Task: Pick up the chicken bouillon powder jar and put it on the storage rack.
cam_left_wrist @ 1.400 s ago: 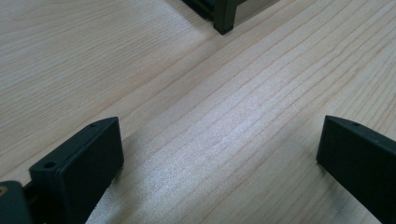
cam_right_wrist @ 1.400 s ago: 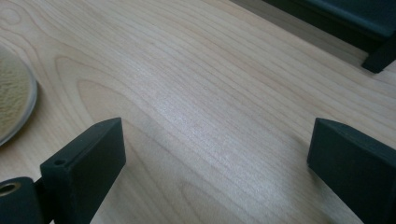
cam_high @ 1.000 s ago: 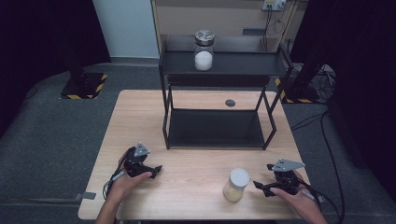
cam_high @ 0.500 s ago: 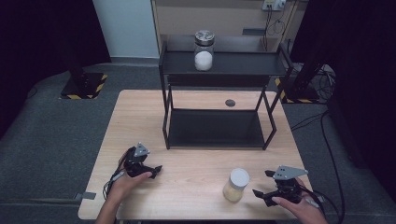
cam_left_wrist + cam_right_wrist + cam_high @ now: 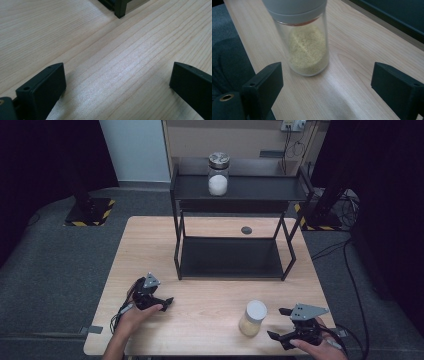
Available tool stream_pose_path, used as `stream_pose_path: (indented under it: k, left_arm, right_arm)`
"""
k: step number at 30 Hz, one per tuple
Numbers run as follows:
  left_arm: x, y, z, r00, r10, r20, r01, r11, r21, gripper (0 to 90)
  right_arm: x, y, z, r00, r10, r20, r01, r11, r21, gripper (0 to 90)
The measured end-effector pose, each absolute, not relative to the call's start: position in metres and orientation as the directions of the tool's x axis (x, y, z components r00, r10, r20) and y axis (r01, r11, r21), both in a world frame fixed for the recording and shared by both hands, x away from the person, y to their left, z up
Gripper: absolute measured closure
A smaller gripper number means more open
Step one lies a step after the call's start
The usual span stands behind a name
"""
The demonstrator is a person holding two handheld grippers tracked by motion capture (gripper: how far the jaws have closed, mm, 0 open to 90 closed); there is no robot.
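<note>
Right gripper [image 5: 280,324] low, level, jaws spread | facing jar [image 5: 252,318] | apart

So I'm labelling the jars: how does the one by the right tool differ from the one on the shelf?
The jar on the table holds yellowish grains; the jar on the shelf holds white powder. The table jar has a plain white lid, the shelf jar a grey metallic one. The table jar stands just in front of the open right tool; the shelf jar stands far from both tools. Both are clear, upright and closed.
</note>
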State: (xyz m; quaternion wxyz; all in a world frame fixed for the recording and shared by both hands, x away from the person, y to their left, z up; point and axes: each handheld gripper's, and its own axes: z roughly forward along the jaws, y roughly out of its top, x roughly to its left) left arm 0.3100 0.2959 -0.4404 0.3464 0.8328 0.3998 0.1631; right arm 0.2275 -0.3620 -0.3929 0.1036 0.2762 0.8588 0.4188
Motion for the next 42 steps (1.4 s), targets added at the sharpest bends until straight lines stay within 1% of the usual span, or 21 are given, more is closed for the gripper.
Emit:
stream_pose_path:
  k: [8, 15, 25, 30, 34, 42]
  left_arm:
    - [0.31, 0.296, -0.44, 0.627, 0.779, -0.005, 0.553, -0.44, 0.707, 0.0]
    - [0.31, 0.296, -0.44, 0.627, 0.779, -0.005, 0.553, -0.441, 0.707, 0.0]
    - [0.31, 0.296, -0.44, 0.627, 0.779, -0.005, 0.553, -0.44, 0.707, 0.0]
    - [0.31, 0.296, -0.44, 0.627, 0.779, -0.005, 0.553, -0.44, 0.707, 0.0]
    - [0.31, 0.296, -0.44, 0.627, 0.779, -0.005, 0.553, -0.44, 0.707, 0.0]
    - [0.31, 0.296, -0.44, 0.627, 0.779, -0.005, 0.553, -0.44, 0.707, 0.0]
  right_arm:
    - [0.231, -0.352, -0.393, -0.841, 0.535, 0.072, 0.373, 0.48, 0.794, 12.5]
    - [0.232, -0.339, -0.393, -0.854, 0.516, 0.067, 0.346, 0.468, 0.813, 18.2]
    - [0.235, -0.329, -0.401, -0.854, 0.511, 0.098, 0.332, 0.39, 0.859, 25.1]
    - [0.233, -0.323, -0.404, -0.843, 0.531, 0.081, 0.324, 0.381, 0.866, 30.5]
    - [0.231, -0.323, -0.407, -0.836, 0.542, 0.082, 0.325, 0.369, 0.871, 33.3]
    - [0.225, -0.322, -0.409, -0.837, 0.546, 0.036, 0.284, 0.377, 0.882, 35.7]
